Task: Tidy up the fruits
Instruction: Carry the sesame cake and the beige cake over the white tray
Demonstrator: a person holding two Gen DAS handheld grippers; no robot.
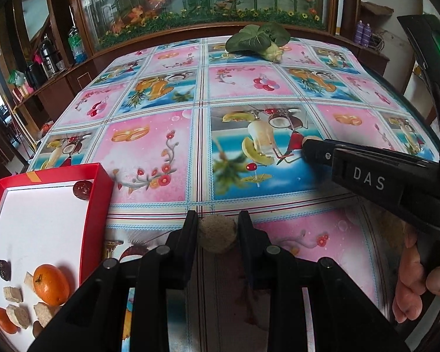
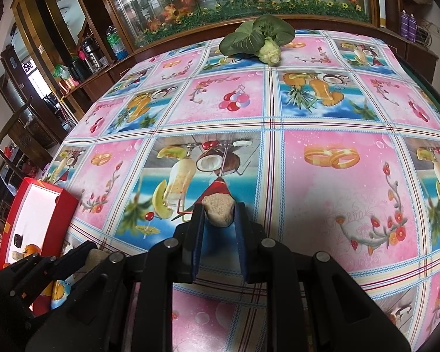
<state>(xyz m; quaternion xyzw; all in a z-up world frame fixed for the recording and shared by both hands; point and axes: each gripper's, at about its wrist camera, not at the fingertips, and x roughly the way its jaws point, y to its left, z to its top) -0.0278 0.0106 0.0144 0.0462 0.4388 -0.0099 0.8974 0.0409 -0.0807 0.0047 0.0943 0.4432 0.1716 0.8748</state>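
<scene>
My left gripper [image 1: 218,223] is shut on a tan, rough chunk [image 1: 217,236], held low over the patterned tablecloth. My right gripper [image 2: 219,208] is shut on a similar tan chunk [image 2: 219,209]; it also shows in the left wrist view [image 1: 311,148], to the right of the left one. A red box with a white floor [image 1: 98,187] lies at the left. It holds an orange [image 1: 51,284], a second orange [image 1: 4,321], dark red dates [image 1: 82,189] and several tan chunks [image 1: 17,315]. The box shows in the right wrist view [image 2: 51,220] too.
A leafy green vegetable [image 1: 256,39] lies at the table's far edge, also in the right wrist view [image 2: 259,38]. Behind it runs a wooden cabinet with glass and artificial flowers [image 1: 190,0]. A side shelf with flasks and bottles [image 1: 48,55] stands at the left.
</scene>
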